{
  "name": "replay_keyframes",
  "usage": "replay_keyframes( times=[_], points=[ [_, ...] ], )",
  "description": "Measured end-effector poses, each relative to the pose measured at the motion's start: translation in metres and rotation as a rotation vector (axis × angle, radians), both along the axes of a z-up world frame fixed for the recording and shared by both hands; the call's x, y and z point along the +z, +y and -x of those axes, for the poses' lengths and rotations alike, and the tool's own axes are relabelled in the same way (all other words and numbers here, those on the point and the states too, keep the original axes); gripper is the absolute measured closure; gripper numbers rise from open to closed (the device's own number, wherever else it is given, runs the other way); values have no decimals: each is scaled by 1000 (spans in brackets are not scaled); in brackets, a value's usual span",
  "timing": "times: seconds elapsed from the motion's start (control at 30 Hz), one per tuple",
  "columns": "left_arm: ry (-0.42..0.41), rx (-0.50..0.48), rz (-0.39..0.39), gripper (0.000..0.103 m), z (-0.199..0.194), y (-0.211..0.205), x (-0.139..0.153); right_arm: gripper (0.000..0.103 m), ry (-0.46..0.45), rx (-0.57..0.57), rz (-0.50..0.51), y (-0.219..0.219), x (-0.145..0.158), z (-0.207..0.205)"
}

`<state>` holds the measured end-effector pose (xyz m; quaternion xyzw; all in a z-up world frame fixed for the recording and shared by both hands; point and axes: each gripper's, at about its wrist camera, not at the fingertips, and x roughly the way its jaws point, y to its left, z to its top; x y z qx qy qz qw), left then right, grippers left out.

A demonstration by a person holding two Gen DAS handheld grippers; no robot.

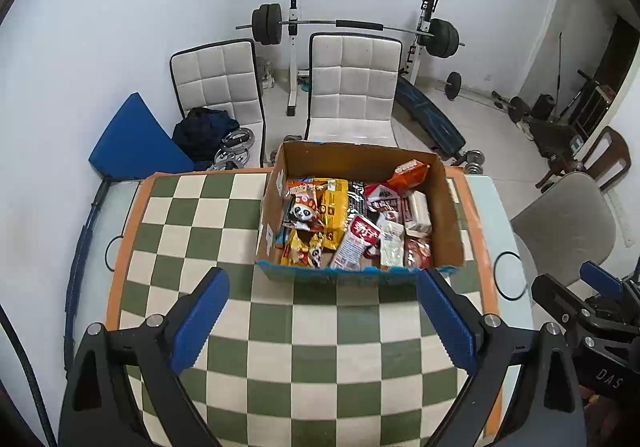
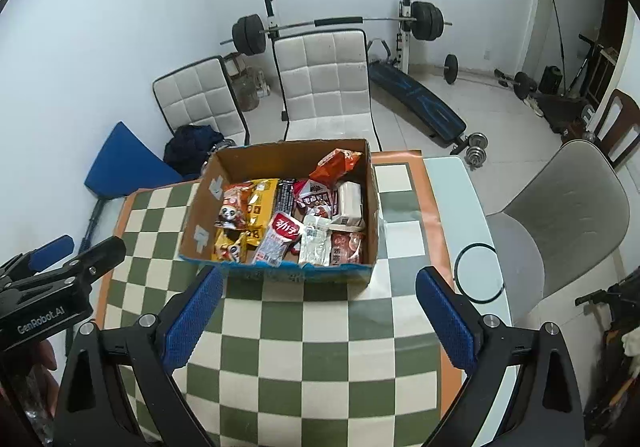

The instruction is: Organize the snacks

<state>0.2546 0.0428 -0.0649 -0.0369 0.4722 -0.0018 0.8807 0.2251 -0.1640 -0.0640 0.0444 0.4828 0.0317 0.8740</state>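
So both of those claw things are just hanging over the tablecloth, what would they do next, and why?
Probably the right gripper eases forward and down into the cardboard box, toward the red-and-white packet at its near edge. Both it and the left gripper have jaws wide open and empty, short of the box, and every snack lies inside.

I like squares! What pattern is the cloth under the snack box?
Green and cream checks with an orange border on the cloth, clearest in the left wrist view.
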Motion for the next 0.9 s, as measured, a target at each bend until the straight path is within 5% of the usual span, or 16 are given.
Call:
replay_keyframes(
  times=[0.37, 0.8, 0.9],
  points=[
    [-71, -23, -11, 7, 46, -3, 37, 4, -56, -19, 6, -5, 43, 63],
    [-105, -18, -10, 7, 53, -4, 41, 0, -118, -44, 67, -8, 59, 68],
    [-109, -19, -15, 0, 53, -4, 37, 0, -127, -48, 82, -7, 59, 64]
  ],
)
